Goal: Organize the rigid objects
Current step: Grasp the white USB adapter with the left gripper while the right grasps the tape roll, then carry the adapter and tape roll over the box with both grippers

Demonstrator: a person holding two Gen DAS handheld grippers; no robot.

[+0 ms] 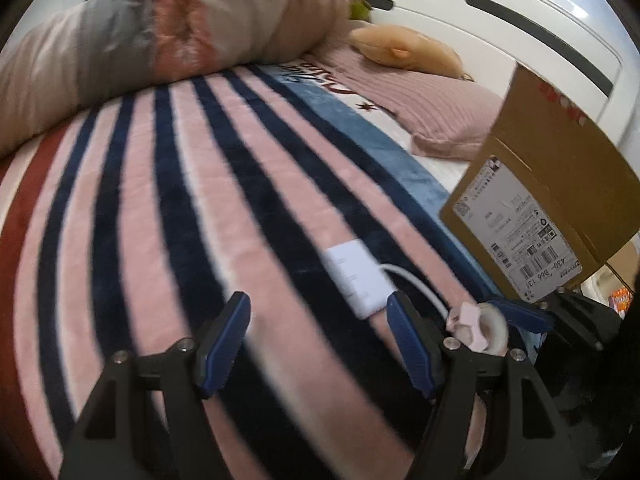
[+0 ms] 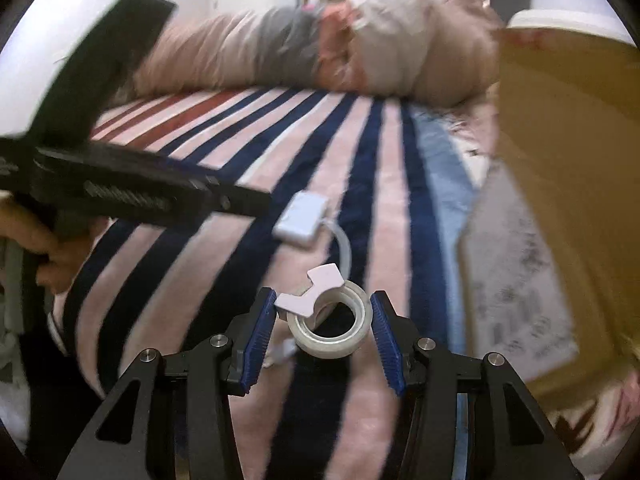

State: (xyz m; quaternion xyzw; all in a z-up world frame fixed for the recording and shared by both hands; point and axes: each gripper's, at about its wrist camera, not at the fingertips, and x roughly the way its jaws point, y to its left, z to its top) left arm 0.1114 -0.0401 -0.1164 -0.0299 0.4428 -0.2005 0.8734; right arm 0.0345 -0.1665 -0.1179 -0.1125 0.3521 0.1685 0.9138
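Note:
A roll of clear tape (image 2: pixel 330 334) with a pink cutter piece (image 2: pixel 310 294) sits between the blue pads of my right gripper (image 2: pixel 323 297), which is shut on it just above the striped blanket (image 2: pixel 224 264). In the left wrist view the same tape roll (image 1: pixel 486 330) shows at the lower right, by a blue finger (image 1: pixel 520 314) of the right gripper. My left gripper (image 1: pixel 318 302) is open over the blanket with nothing between its fingers. A white adapter (image 1: pixel 358 280) with a short cable lies just beyond its right fingertip. A person's hand (image 2: pixel 38 250) holds the left gripper's black body (image 2: pixel 140 196).
A brown cardboard box (image 1: pixel 552 184) with a shipping label stands at the right, close to the tape. A rolled duvet (image 1: pixel 180 40) lies along the far side of the bed. A pink pillow (image 1: pixel 436 108), a plush toy (image 1: pixel 404 50) and a white headboard (image 1: pixel 520 24) are behind.

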